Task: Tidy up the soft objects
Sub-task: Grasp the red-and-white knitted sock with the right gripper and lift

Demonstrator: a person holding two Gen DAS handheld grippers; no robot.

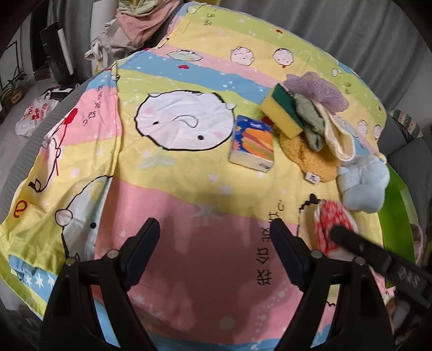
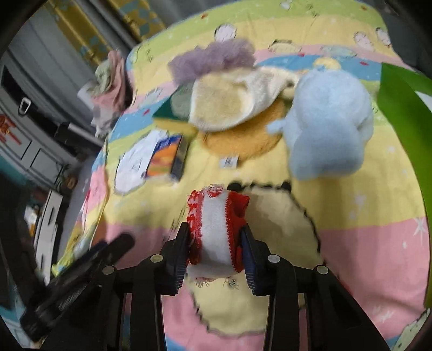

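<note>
My right gripper (image 2: pixel 216 240) is shut on a folded red-and-white cloth (image 2: pixel 216 229) and holds it above the cartoon bedsheet (image 2: pixel 364 243); the cloth also shows in the left wrist view (image 1: pixel 333 226). My left gripper (image 1: pixel 214 232) is open and empty over the pink stripe of the sheet (image 1: pixel 189 216). A pile lies beyond: a light blue plush (image 1: pixel 363 181), an orange fluffy pad (image 1: pixel 310 159), a cream cloth (image 1: pixel 337 135), a green cloth (image 1: pixel 310 121), a purple mesh puff (image 1: pixel 316 89) and a yellow-green sponge (image 1: pixel 282 108). A tissue pack (image 1: pixel 252 143) lies left of the pile.
A green container wall (image 1: pixel 394 216) stands at the right edge of the bed, also in the right wrist view (image 2: pixel 405 113). A heap of pink and beige clothes (image 1: pixel 140 24) sits at the far left corner. A plastic bag (image 1: pixel 35 113) lies on the floor.
</note>
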